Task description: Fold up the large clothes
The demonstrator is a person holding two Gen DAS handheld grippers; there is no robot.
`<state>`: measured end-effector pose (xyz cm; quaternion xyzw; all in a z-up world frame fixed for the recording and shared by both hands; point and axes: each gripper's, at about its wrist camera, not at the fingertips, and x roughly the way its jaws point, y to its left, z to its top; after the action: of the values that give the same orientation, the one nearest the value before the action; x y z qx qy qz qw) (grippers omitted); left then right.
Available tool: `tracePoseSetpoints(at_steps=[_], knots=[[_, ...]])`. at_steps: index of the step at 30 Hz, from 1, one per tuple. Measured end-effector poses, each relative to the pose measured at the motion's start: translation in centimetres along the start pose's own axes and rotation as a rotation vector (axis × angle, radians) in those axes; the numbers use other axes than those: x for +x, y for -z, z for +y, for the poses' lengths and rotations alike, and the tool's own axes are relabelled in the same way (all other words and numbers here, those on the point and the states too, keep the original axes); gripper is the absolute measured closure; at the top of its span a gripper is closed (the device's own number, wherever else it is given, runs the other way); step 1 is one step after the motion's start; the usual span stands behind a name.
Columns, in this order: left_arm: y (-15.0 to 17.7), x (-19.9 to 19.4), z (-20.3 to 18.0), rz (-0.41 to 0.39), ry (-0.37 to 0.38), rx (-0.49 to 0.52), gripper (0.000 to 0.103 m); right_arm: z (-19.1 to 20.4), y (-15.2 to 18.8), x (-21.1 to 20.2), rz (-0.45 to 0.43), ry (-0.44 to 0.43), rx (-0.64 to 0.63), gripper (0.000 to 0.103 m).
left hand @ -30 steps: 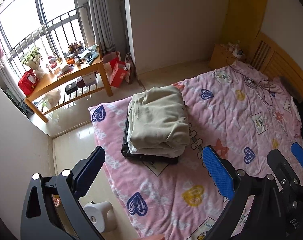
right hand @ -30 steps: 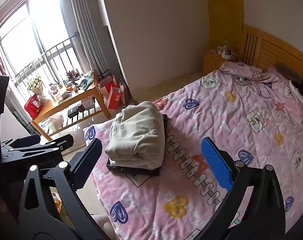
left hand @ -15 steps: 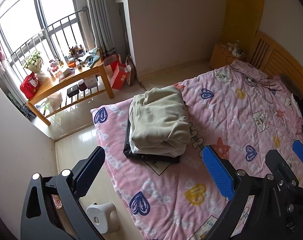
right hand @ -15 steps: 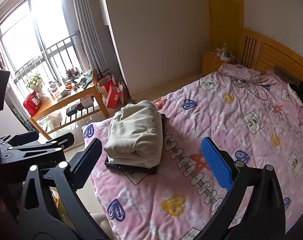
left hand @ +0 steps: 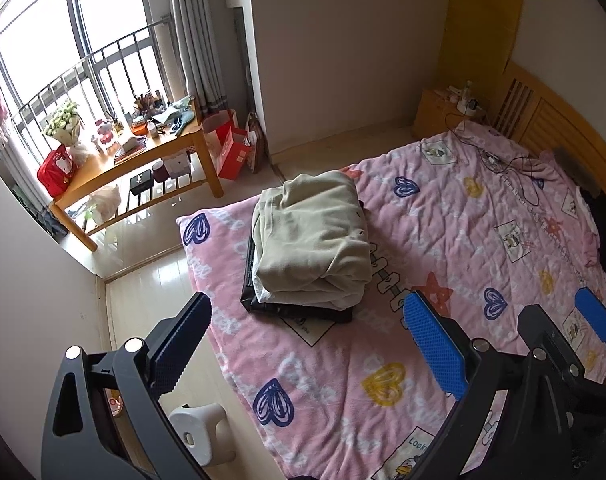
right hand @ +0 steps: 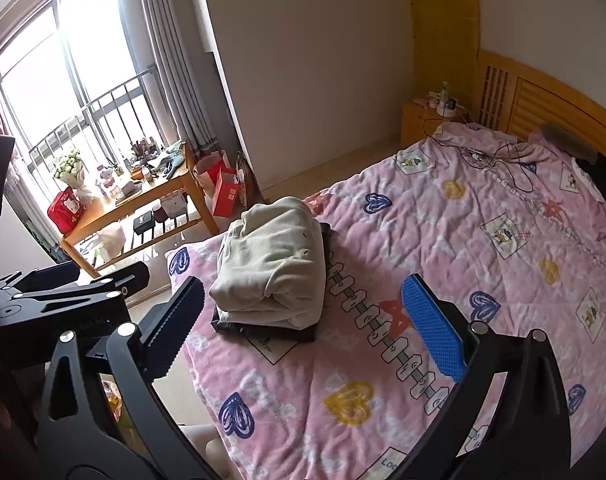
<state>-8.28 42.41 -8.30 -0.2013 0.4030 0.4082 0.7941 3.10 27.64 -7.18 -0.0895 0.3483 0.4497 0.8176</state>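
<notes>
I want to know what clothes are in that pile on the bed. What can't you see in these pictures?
- Black garment, both views: the folded beige garment covers nearly all of it, so only an edge shows.
- White layer between them, left wrist view: just a sliver, too little to tell what it is.
- White stool, left wrist view: partly behind the left gripper.
- Items on the wooden table: too small to name.

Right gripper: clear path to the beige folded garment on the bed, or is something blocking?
Probably yes. The right gripper is open and empty, raised above the pink quilt, and the beige folded garment lies exposed atop a dark garment, with nothing between. The left gripper hangs off to the side.
</notes>
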Motion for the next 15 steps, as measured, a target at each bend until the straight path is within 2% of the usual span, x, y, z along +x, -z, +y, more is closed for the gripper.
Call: tracePoseSetpoints(at_steps=[10,15], knots=[[-0.13,-0.32,0.25,-0.009,-0.001,-0.005,0.008,-0.26,0.23,-0.36,-0.002,-0.005,0.003,0.006],[-0.30,-0.39,0.46,-0.006,-0.007,-0.008,0.008,-0.51,-0.03,-0.20,0.019,-0.022,0.046,0.006]])
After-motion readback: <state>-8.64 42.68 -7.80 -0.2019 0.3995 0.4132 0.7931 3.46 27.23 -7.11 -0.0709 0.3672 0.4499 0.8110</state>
